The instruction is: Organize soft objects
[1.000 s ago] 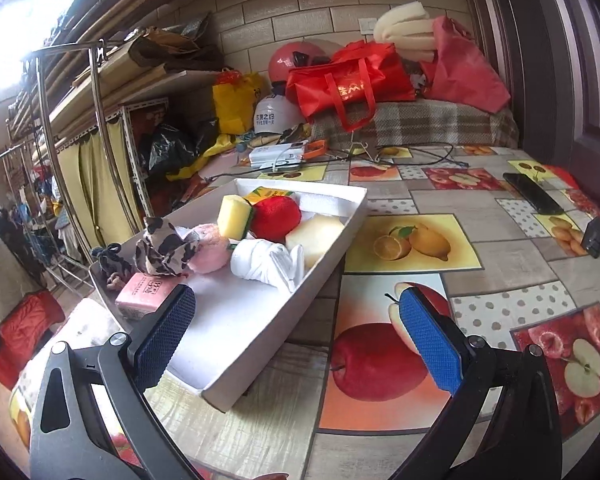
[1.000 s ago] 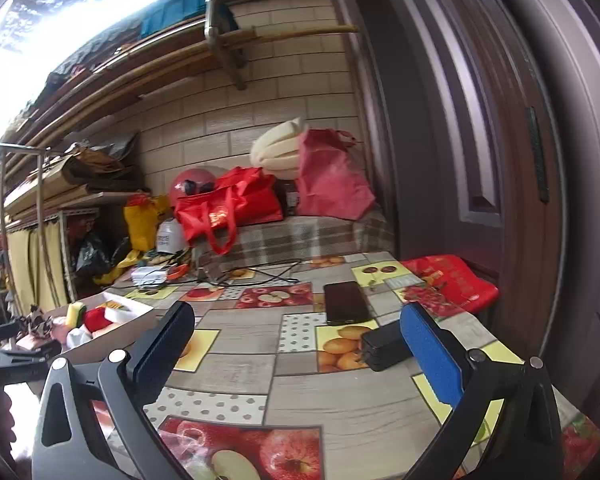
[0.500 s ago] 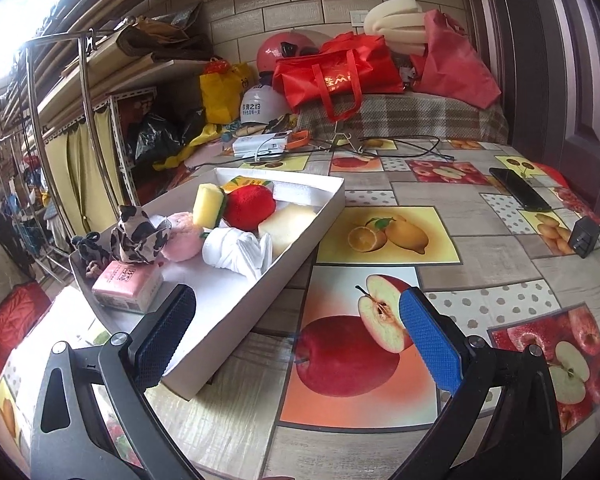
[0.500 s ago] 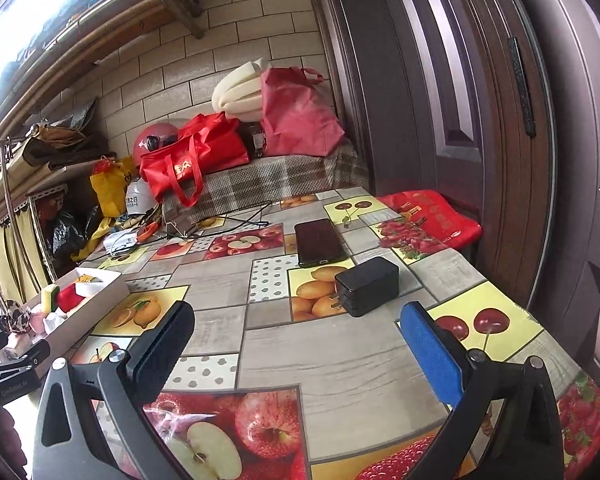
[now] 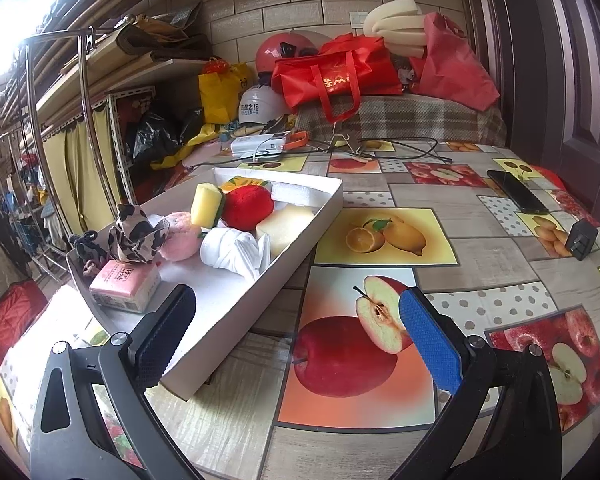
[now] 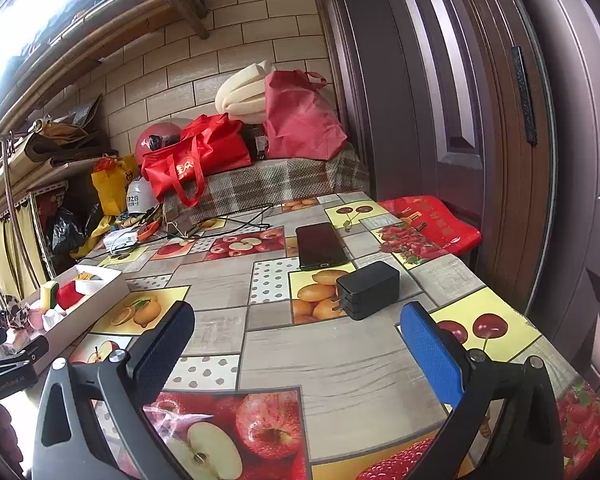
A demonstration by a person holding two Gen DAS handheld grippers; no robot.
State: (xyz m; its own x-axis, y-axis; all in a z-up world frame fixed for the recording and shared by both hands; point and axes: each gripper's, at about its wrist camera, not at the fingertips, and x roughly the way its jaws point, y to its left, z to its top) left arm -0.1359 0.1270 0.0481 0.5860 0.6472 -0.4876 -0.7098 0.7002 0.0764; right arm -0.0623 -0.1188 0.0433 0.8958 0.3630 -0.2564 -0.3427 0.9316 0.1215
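A shallow white box (image 5: 308,236) lies on the fruit-print table and holds several soft things: a pink tissue pack (image 5: 126,285), a cow-print cloth (image 5: 136,234), a pink plush (image 5: 180,236), a white rolled cloth (image 5: 234,252), a yellow sponge (image 5: 206,205), a red plush (image 5: 247,206) and a cream foam block (image 5: 284,228). My left gripper (image 5: 296,336) is open and empty, just in front of the box's near corner. My right gripper (image 6: 296,348) is open and empty over the table, far right of the box (image 6: 96,304).
A black phone (image 6: 320,245) and a black charger (image 6: 368,290) lie on the table ahead of the right gripper. Cables, a white device (image 5: 260,146), red bags (image 5: 332,74) and helmets sit at the back. A brown door (image 6: 460,120) stands to the right.
The left gripper has drawn back and turned a little, so the box sits further ahead. The right gripper has tilted down toward the table and the charger. Both stay open and empty.
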